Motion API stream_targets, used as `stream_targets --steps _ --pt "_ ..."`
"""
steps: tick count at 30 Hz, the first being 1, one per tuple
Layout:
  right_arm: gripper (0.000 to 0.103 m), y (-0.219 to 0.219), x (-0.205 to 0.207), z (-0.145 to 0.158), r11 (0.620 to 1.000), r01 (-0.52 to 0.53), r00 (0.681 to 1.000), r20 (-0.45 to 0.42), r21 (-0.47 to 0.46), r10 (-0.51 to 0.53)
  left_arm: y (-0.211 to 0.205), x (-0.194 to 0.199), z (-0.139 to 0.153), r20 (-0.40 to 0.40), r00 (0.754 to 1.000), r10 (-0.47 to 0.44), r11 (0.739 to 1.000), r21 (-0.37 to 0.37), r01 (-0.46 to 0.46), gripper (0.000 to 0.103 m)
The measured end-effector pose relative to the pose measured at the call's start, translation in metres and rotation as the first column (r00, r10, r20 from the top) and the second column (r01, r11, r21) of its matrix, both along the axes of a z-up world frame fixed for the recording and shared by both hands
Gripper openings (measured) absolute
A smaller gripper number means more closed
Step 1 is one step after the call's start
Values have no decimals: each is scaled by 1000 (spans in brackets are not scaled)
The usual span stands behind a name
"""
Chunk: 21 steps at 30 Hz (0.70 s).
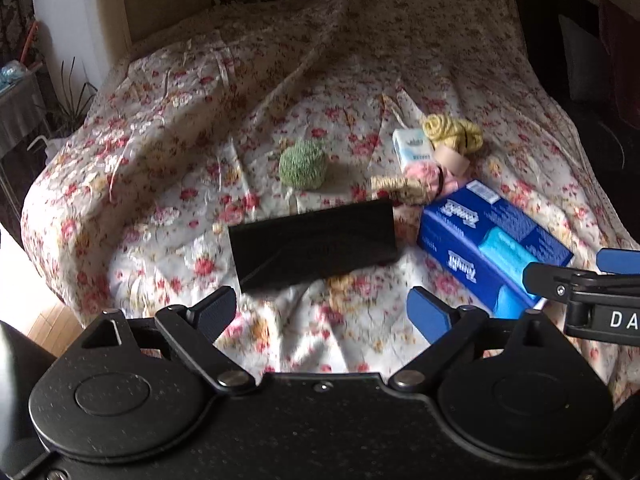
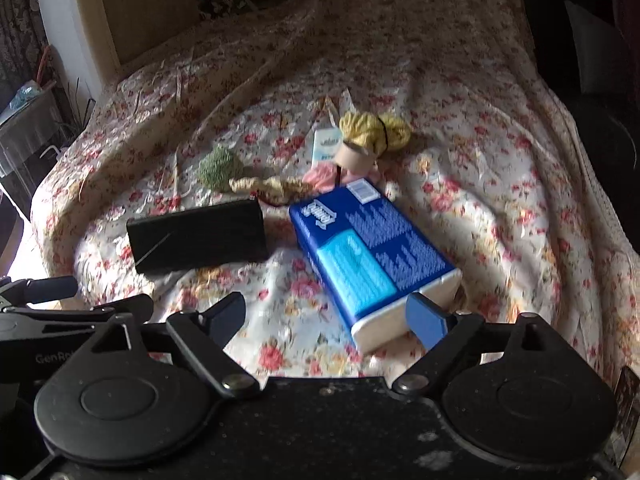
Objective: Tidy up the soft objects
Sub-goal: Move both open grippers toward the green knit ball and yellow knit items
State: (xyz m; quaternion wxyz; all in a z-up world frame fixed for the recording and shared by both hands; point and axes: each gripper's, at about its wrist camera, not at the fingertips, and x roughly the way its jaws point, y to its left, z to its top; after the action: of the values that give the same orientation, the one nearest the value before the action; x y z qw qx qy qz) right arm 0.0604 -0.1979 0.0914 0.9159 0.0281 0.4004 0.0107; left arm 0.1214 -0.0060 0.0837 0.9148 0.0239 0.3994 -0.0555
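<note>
Above the near edge of the flowered bedspread [image 1: 168, 128], both grippers tilt downward with jaws spread wide and nothing between them. The left gripper [image 1: 322, 314] hangs over bare cloth just short of the black box [image 1: 314, 242], which lies flat. The right gripper [image 2: 326, 316] sits beside it, its right finger [image 2: 426, 320] overlapping the near white end of the blue tissue pack [image 2: 372, 256]; whether it touches cannot be told. The pack lies slantwise, just right of the black box. Beyond them a beige knitted piece [image 2: 272, 188] lies against the pack's far corner, with a pink soft item [image 2: 324, 176], a small white tissue packet [image 1: 412, 150] and a yellow yarn bundle [image 2: 374, 130] clustered behind. A green knitted ball [image 1: 302, 164] rests apart, to the left. The spread runs open on the left to its drooping edge, and farther back rises, rumpled and empty.
</note>
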Motion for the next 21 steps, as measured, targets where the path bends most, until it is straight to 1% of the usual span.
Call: stream_targets --steps 1,2,3,4,6,8,10,11,14,16,18,21 --pt "94 0 8 4 1000 1 1000 19 -6 -1 -1 8 4 21 1000 4 1000 1 -4 96" --pt "96 0 17 7 1000 5 999 38 -13 -4 -1 16 7 47 999 11 1000 -1 -11 96" --pt "96 0 26 10 1000 11 999 51 -19 -10 -2 24 11 70 997 15 1000 -4 -15 97" --pt "97 -1 35 13 1000 18 998 65 -23 -16 -3 32 14 90 996 19 1000 -4 -18 99" --pt "97 -3 54 16 999 32 996 79 -18 -31 -4 50 18 121 992 27 1000 1 -28 100" --pt "98 -9 73 16 999 46 996 83 -2 -46 -5 71 21 141 989 38 999 -3 -38 100" --pt "98 -14 94 16 998 56 995 78 -3 -55 -3 91 22 146 988 50 999 -23 -47 100" --pt "103 -17 103 15 998 60 995 78 -7 -59 -3 102 22 146 988 56 998 -32 -52 100" --pt "103 -24 131 11 996 93 993 77 -12 -92 -1 129 17 131 988 81 996 -40 -77 100" --pt "103 -31 151 9 994 111 991 75 8 -112 1 146 9 115 989 88 996 -38 -84 100" --pt "103 -38 172 5 992 122 991 56 29 -124 5 161 -2 85 992 97 995 -37 -94 100" --pt "103 -47 202 -3 990 126 992 7 66 -126 9 179 -16 8 994 111 993 -38 -110 99"
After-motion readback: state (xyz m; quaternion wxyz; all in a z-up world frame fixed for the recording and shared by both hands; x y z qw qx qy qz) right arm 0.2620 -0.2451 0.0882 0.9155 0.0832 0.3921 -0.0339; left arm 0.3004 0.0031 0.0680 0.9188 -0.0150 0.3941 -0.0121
